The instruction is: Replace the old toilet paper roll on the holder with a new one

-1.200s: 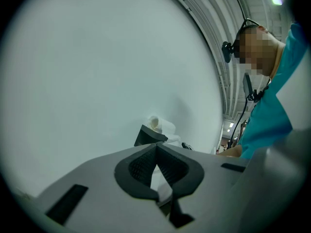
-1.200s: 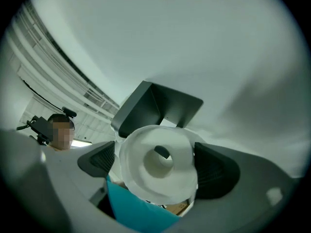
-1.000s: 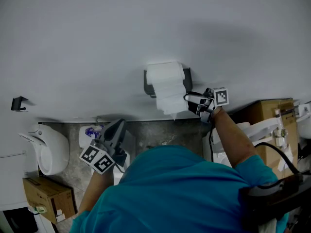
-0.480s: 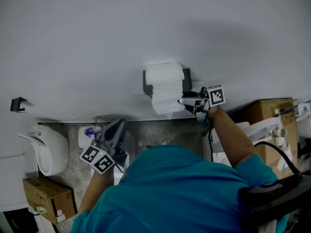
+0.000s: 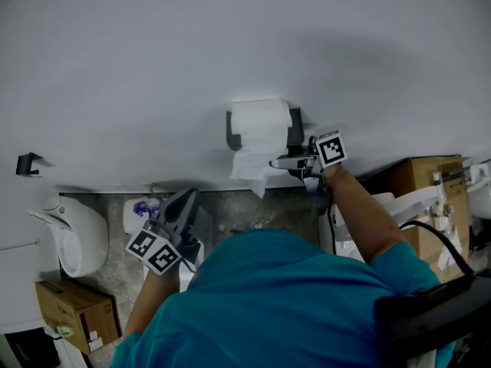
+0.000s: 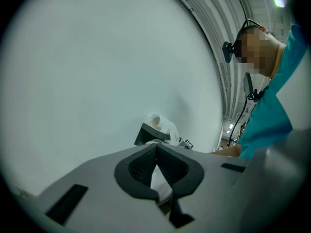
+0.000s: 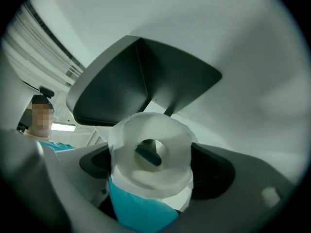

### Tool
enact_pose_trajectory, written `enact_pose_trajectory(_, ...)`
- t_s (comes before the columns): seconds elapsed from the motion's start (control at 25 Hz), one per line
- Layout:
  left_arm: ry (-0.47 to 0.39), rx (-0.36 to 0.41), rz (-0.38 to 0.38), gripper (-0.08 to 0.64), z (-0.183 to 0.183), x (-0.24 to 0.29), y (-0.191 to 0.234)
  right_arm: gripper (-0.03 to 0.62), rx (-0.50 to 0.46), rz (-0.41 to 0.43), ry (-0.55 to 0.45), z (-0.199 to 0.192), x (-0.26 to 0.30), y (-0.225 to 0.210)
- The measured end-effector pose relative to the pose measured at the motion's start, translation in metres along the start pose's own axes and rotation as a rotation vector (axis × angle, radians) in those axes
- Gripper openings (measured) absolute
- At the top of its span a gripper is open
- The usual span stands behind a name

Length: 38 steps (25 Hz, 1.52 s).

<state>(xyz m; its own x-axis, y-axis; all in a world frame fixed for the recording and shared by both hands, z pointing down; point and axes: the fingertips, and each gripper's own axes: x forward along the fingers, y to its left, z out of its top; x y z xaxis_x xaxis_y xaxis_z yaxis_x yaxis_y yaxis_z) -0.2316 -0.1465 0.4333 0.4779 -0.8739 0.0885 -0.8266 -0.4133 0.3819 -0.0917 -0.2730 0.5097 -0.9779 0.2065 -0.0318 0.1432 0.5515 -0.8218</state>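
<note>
A white toilet paper roll (image 5: 261, 121) sits on a dark wall holder (image 5: 232, 134), with a loose tail hanging below it. My right gripper (image 5: 281, 160) is at the roll's right end and points left along its axis, its jaws opening. In the right gripper view the roll (image 7: 150, 178) shows end-on between the two pads (image 7: 214, 171), under the holder's dark cover (image 7: 146, 76); I cannot tell if they touch it. My left gripper (image 5: 186, 198) hangs low over the floor, shut and holding nothing. Its view shows the roll (image 6: 161, 125) and holder (image 6: 144, 134) far ahead.
A white fixture (image 5: 77, 240) and a cardboard box (image 5: 73, 313) stand at the lower left. A blue-printed white pack (image 5: 142, 208) lies on the grey floor by the wall. Another cardboard box (image 5: 426, 176) and white equipment are at the right. A small black hook (image 5: 29, 162) is on the wall.
My right gripper has moved left, toward the roll's end, and its jaws have spread. The hanging paper tail has swung to the left. The left gripper has stayed still.
</note>
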Motion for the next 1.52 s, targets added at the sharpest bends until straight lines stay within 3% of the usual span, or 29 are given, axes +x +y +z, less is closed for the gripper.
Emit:
enact_pose_trajectory(0.32, -0.001, -0.001, 0.002, 0.009, 0.002, -0.002, 0.001, 0.415, -0.026, -0.01, -0.015, 0.0, -0.004, 0.003)
enact_pose_trajectory(0.88, -0.006, -0.006, -0.012, 0.009, 0.001, 0.006, -0.001, 0.403, -0.083, -0.137, 0.03, 0.01, -0.048, 0.007)
enact_pose_trajectory(1.52, -0.01, -0.005, -0.031, 0.009, 0.002, 0.016, -0.008, 0.403, -0.098, -0.205, -0.019, 0.012, -0.102, 0.012)
